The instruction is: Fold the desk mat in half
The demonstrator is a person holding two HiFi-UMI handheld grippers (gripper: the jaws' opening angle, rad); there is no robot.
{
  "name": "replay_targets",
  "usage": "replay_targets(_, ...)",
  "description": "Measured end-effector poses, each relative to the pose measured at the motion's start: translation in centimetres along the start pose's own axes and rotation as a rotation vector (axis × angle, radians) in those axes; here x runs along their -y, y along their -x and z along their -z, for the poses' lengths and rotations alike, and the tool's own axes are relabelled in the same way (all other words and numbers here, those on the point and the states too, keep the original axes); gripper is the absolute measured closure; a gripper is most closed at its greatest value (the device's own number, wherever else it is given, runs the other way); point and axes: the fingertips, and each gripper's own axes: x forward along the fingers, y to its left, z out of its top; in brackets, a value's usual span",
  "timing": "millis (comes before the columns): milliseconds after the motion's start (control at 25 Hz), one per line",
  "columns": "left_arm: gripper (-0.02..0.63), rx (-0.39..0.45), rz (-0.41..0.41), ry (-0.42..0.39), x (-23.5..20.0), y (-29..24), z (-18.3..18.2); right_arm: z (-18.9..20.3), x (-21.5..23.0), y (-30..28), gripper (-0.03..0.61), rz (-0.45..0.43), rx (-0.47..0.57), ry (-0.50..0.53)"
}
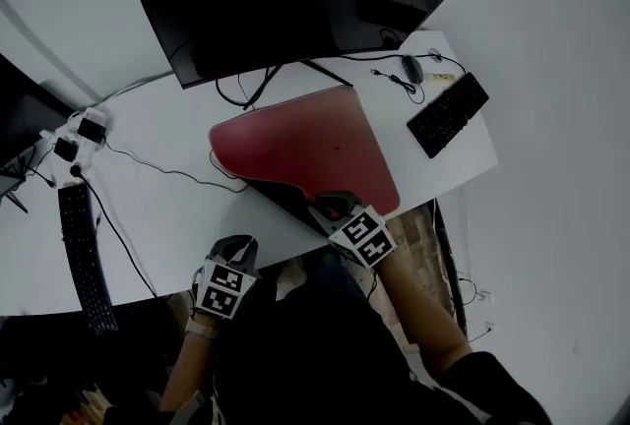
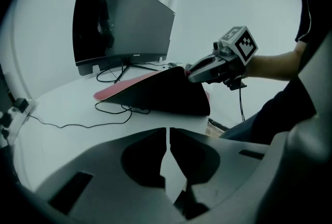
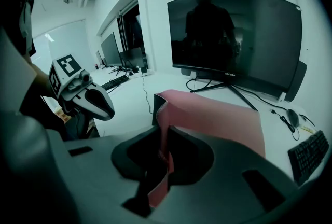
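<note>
Right tool (image 3: 162,137) pinching desk mat (image 1: 305,143) edge, raised off desk (image 1: 157,207), left tool (image 2: 168,135) pressed together, seemingly empty.

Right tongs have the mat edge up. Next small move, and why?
Probably carry the right tongs up and over toward the monitor: they are clamped on the near edge of the desk mat, lifted with black underside showing, the far part flat. The left tongs are shut, empty, off the mat.
</note>
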Motion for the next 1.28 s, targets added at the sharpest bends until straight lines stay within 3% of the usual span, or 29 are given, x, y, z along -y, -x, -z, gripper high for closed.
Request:
replay_targets(520,0.603,-0.03,-0.124,0.08,0.9,-8.1,-8.0,-1.8,12.4,0.3,0.517,-0.144,0.037,0.004)
replay_targets(960,0.603,-0.032,-0.252,0.165,0.9,-13.2,-11.7,-1.7,20.0,-0.9,0.517,-0.24,0.023,0.023)
replay_targets(1280,0.603,-0.041,-0.292,0.124,-0.9,-17.2,-15.2,-0.8,24.4,-2.7,0.517,-0.257,-0.009,0.028)
